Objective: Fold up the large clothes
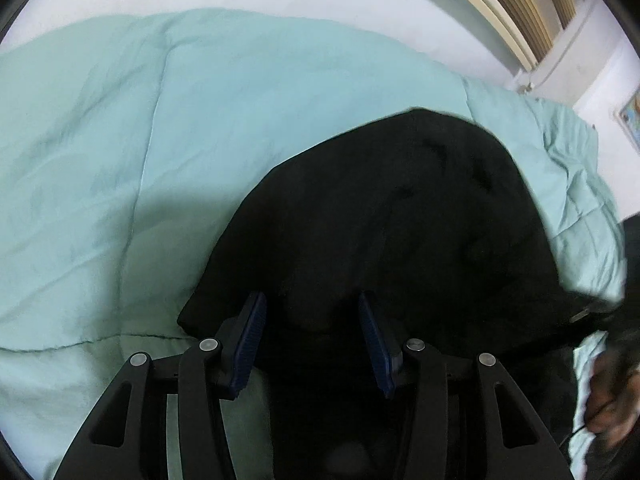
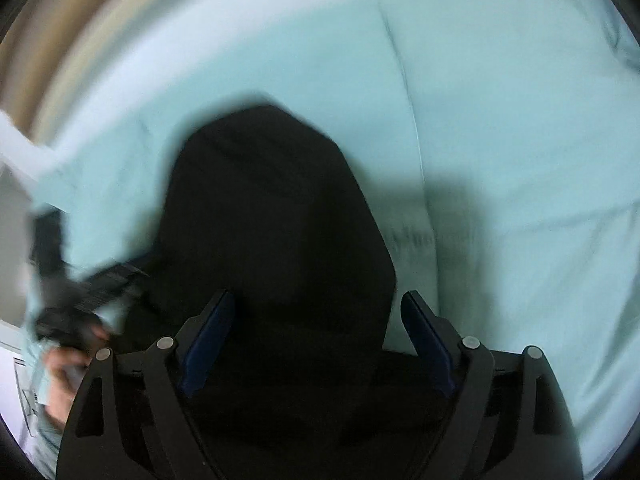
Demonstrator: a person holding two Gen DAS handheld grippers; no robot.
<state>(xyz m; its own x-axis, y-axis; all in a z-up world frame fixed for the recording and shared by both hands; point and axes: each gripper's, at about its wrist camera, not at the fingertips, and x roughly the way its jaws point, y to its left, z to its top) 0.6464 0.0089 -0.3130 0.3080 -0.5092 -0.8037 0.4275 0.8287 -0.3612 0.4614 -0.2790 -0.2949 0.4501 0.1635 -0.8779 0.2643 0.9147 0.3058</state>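
A black garment (image 1: 392,216) lies on a pale green quilt (image 1: 120,152). It shows as a dark, folded mass in both wrist views, blurred in the right wrist view (image 2: 272,216). My left gripper (image 1: 312,300) is open, its blue pads (image 1: 250,340) spread over the garment's near edge. My right gripper (image 2: 320,300) is open too, its blue pads (image 2: 208,344) wide apart over the same cloth. Neither pad presses on fabric that I can see.
The quilt (image 2: 500,120) covers a bed. A wooden slatted headboard (image 1: 516,4) and a white wall lie beyond. A hand holding the other gripper shows at the right edge of the left view (image 1: 612,400) and at the left edge of the right view (image 2: 64,360).
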